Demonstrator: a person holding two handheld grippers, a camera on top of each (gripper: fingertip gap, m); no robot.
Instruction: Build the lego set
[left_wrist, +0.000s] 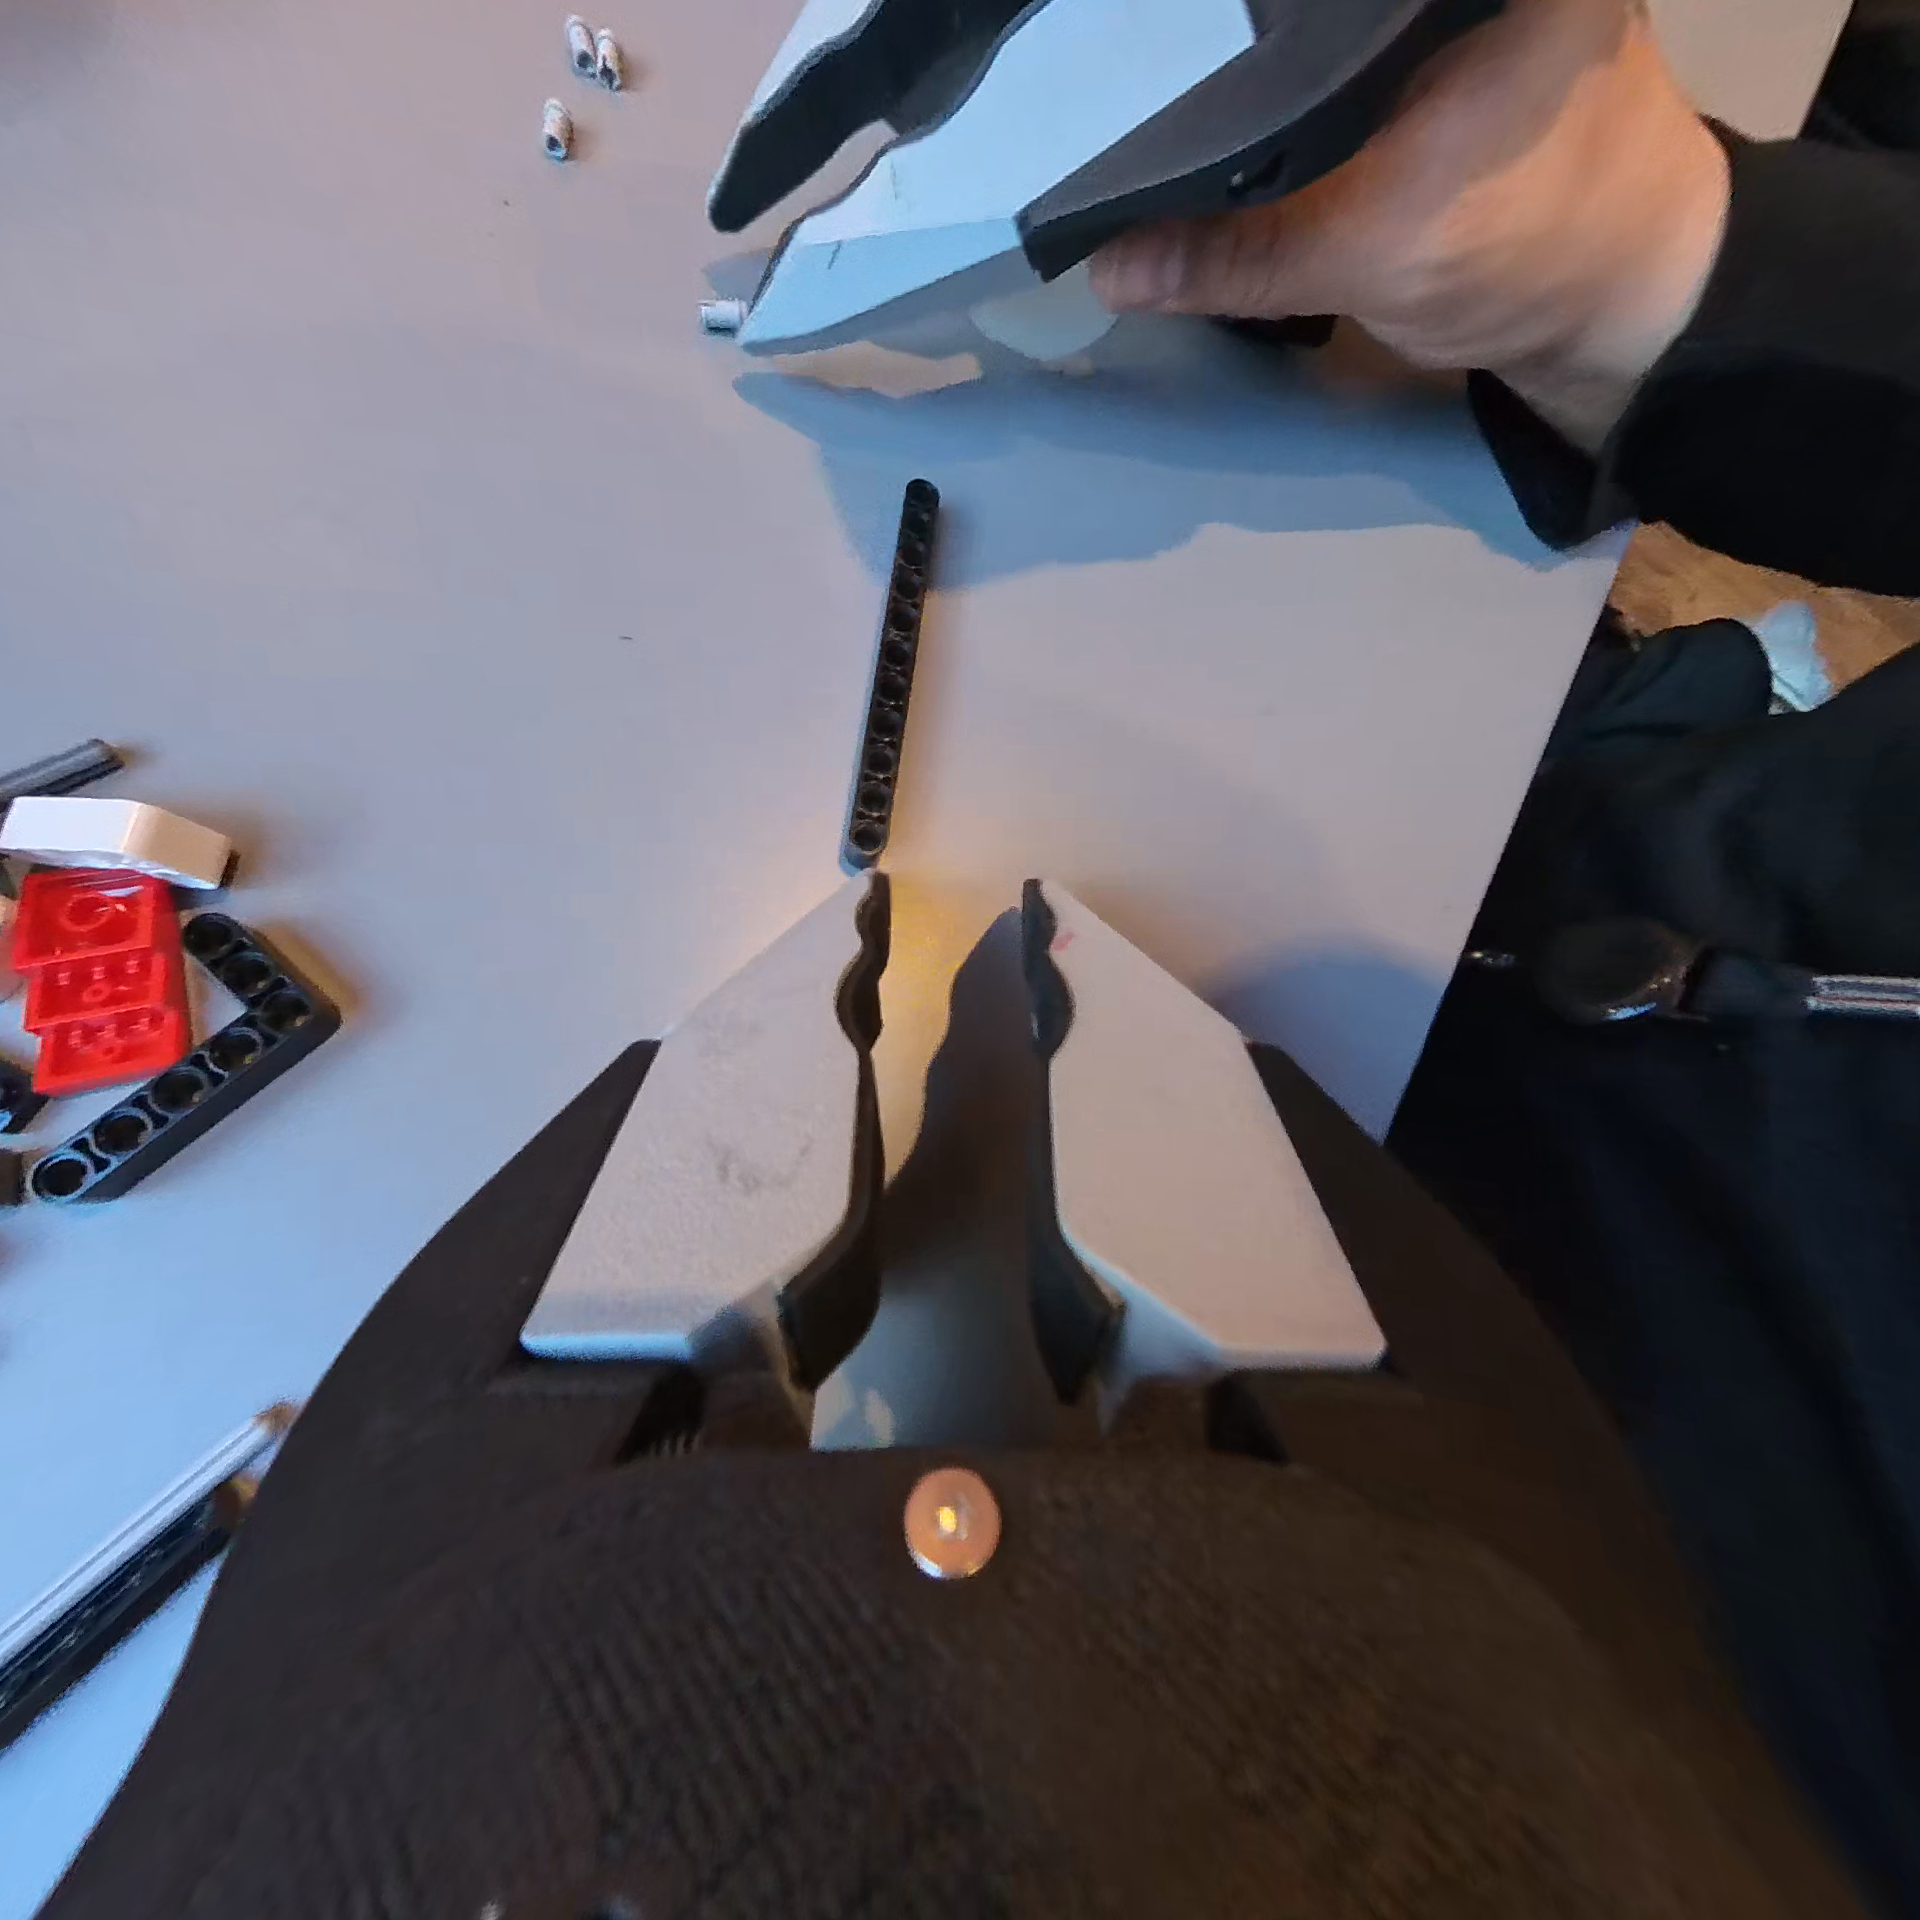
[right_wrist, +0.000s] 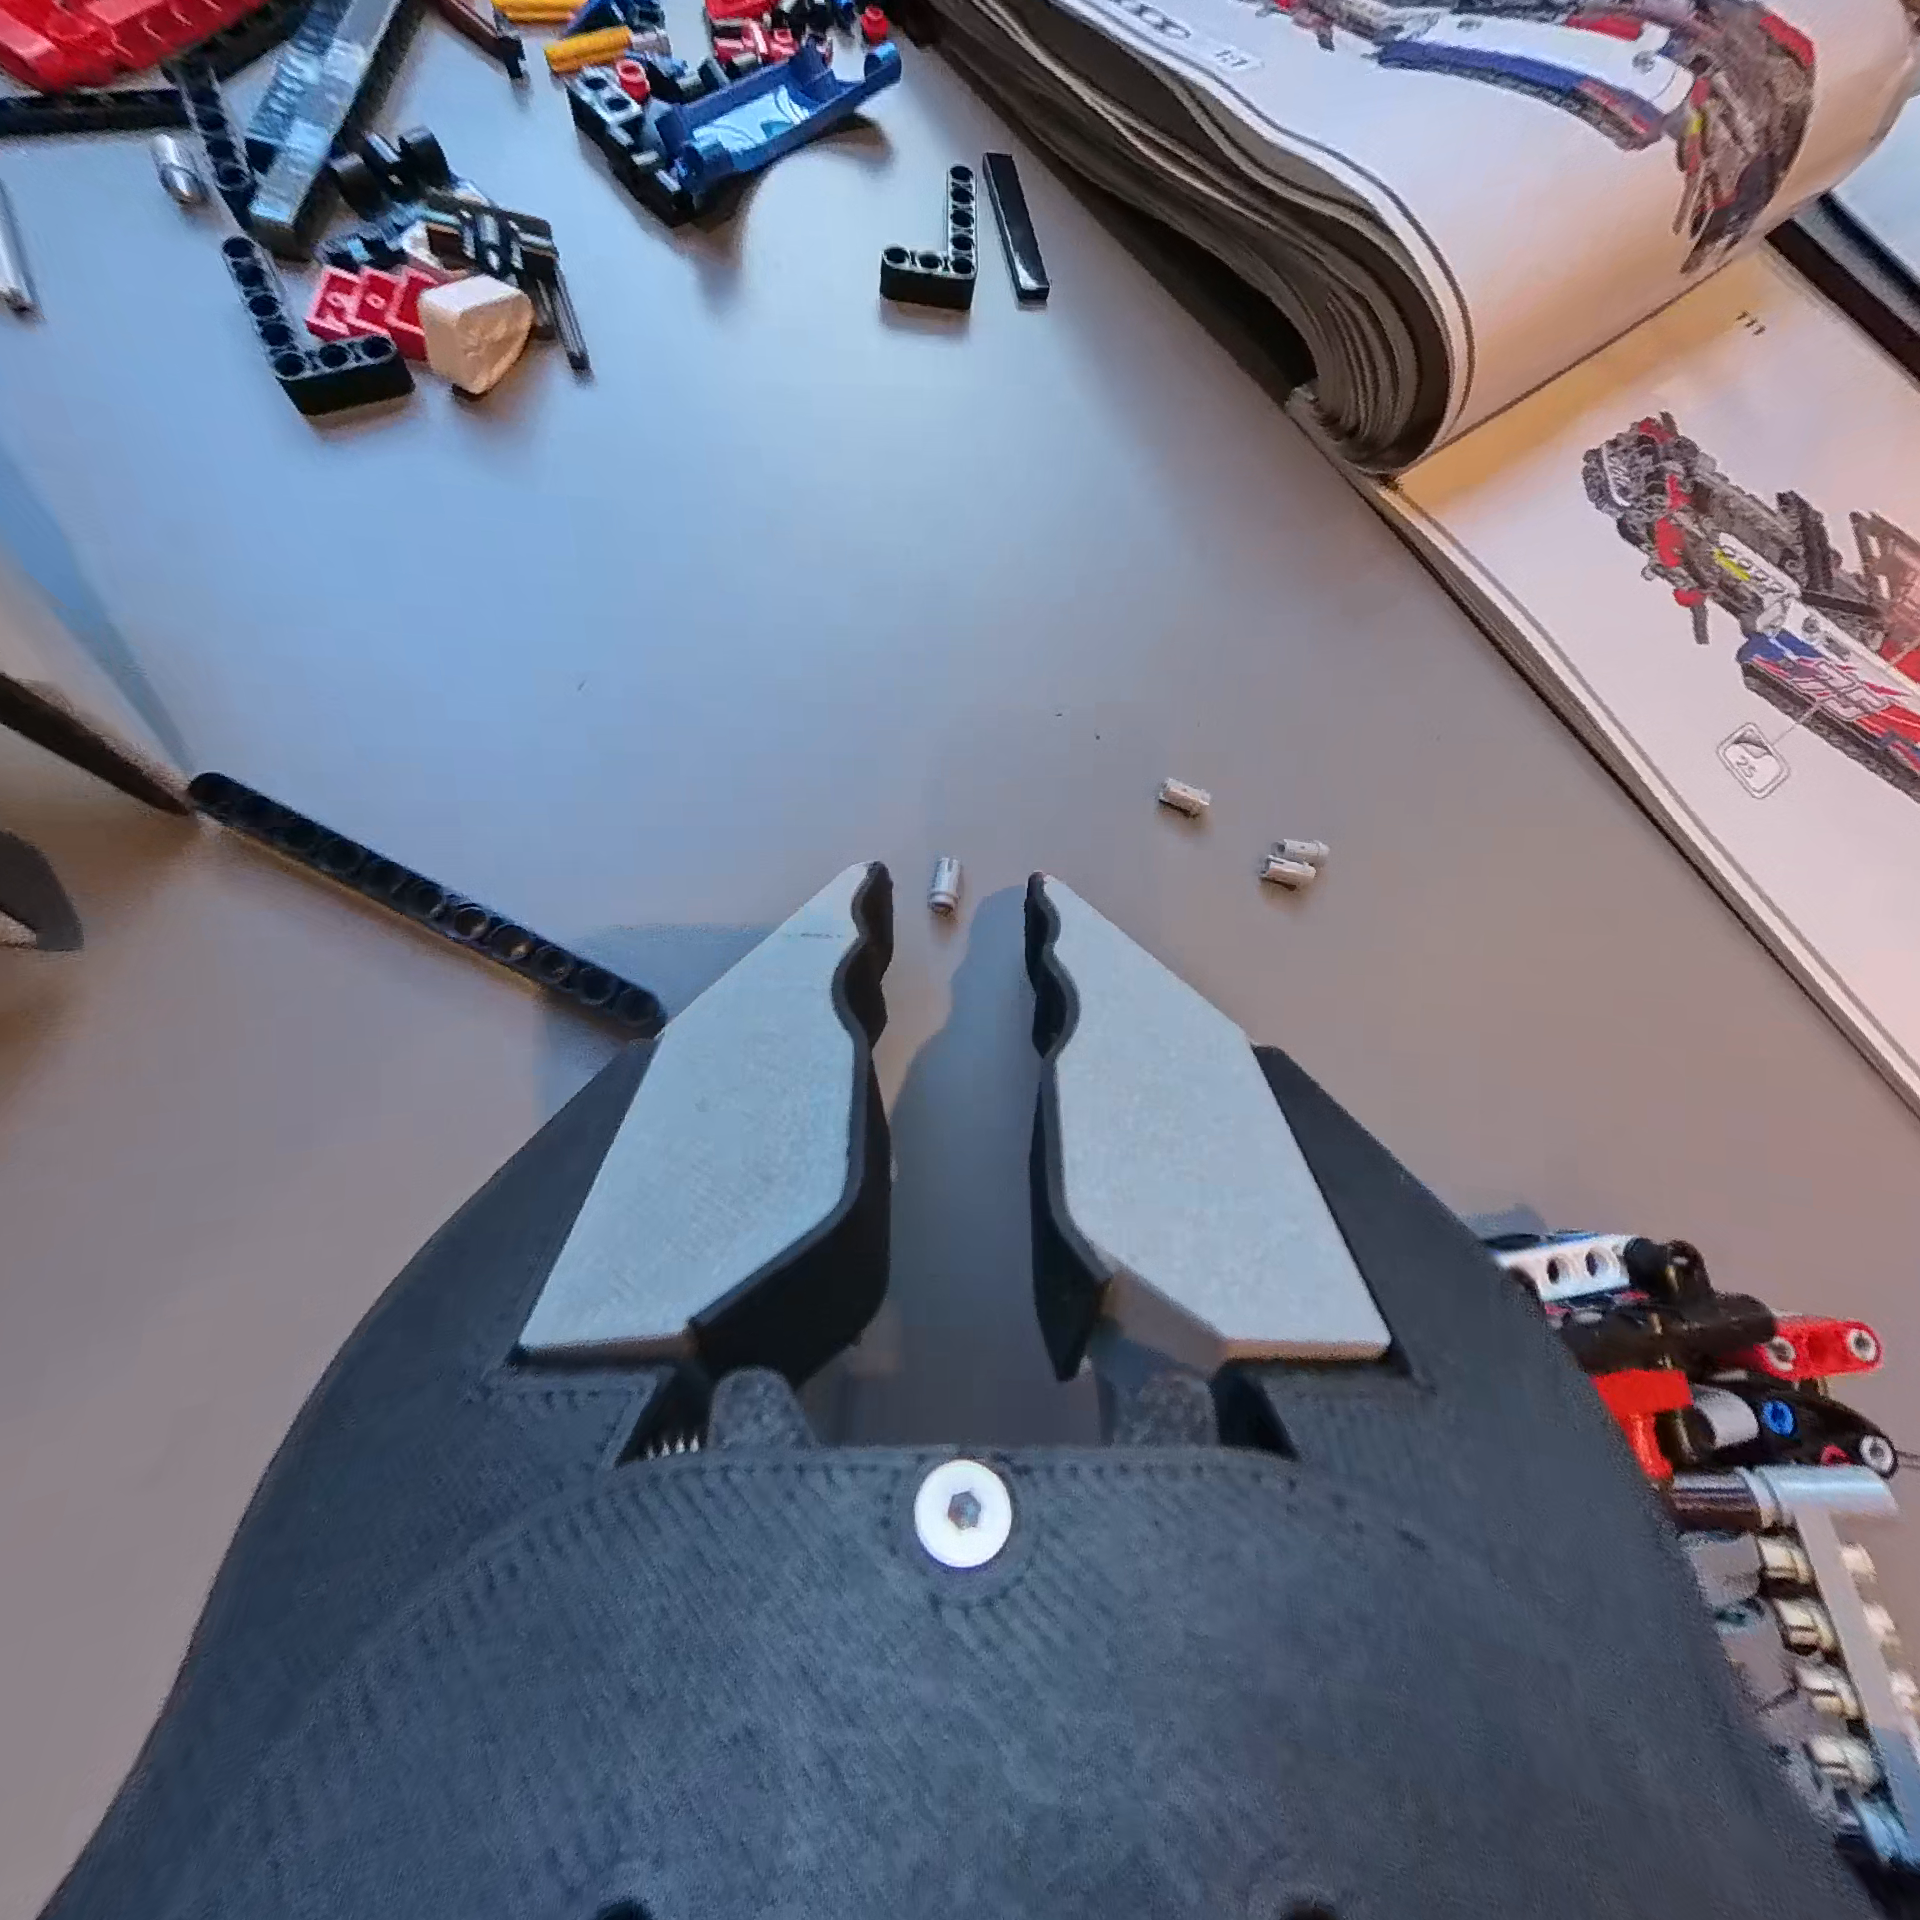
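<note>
The grey bench (right_wrist: 727, 582) carries an open instruction booklet (right_wrist: 1558, 343) along its far right edge. A long black beam (left_wrist: 896, 675) lies near the front edge, just ahead of the released, empty left gripper (left_wrist: 956, 894). The right gripper (right_wrist: 958, 883), released too, hovers over a small grey pin (right_wrist: 943, 885) lying between its fingertips

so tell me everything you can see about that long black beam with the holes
The long black beam is a thin, straight strip of plastic-looking lego with one row of round holes along it. It lies flat and alone on the grey table, just ahead of the open left gripper. Nothing grips it; the right gripper is beside its far end.
</note>
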